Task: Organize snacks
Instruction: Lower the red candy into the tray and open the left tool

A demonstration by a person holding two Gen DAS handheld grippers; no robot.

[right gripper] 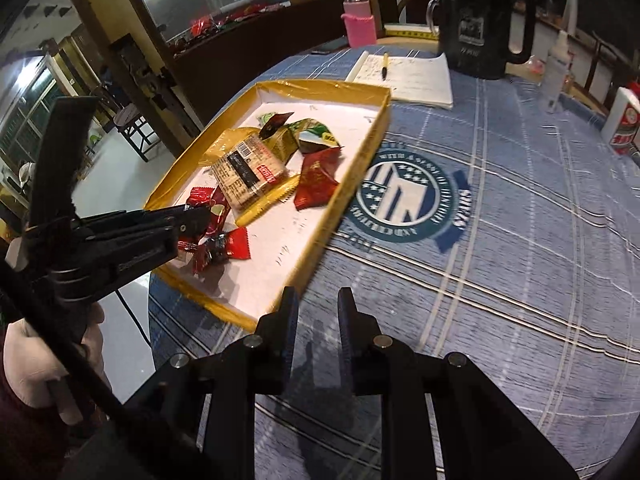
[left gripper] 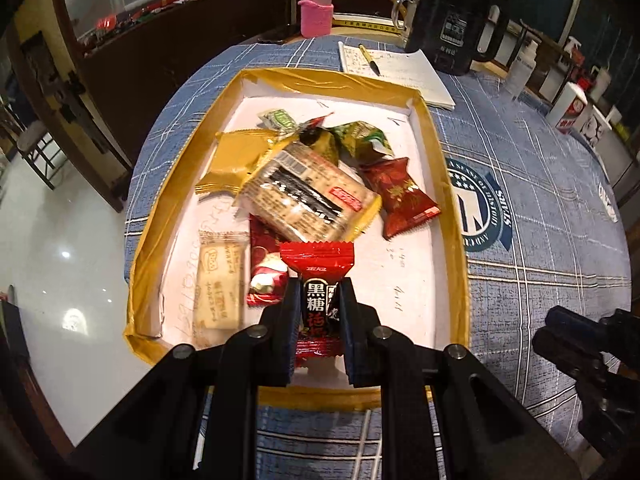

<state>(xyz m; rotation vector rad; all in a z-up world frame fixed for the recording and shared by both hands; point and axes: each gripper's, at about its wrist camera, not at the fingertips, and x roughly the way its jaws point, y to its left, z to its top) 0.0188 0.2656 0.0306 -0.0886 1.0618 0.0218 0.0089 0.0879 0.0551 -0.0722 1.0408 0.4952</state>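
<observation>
A yellow-rimmed box tray (left gripper: 452, 184) holds several wrapped snacks, among them a cracker pack (left gripper: 308, 196) and a dark red packet (left gripper: 400, 196). My left gripper (left gripper: 320, 292) is shut on a red and black candy packet (left gripper: 318, 300), held over the near end of the tray. In the right wrist view the tray (right gripper: 352, 168) lies ahead to the left, and the left gripper (right gripper: 192, 220) reaches in over it with the red candy packet (right gripper: 224, 246). My right gripper (right gripper: 318, 300) is open and empty above the blue cloth beside the tray's near corner.
A blue plaid tablecloth (right gripper: 500, 240) with a round emblem (right gripper: 408, 200) covers the table. At the far edge stand a notepad with a pen (left gripper: 396, 68), a black jug (left gripper: 452, 20), a pink-sleeved bottle (left gripper: 316, 8) and several white bottles (left gripper: 568, 108). The table edge drops to the floor on the left.
</observation>
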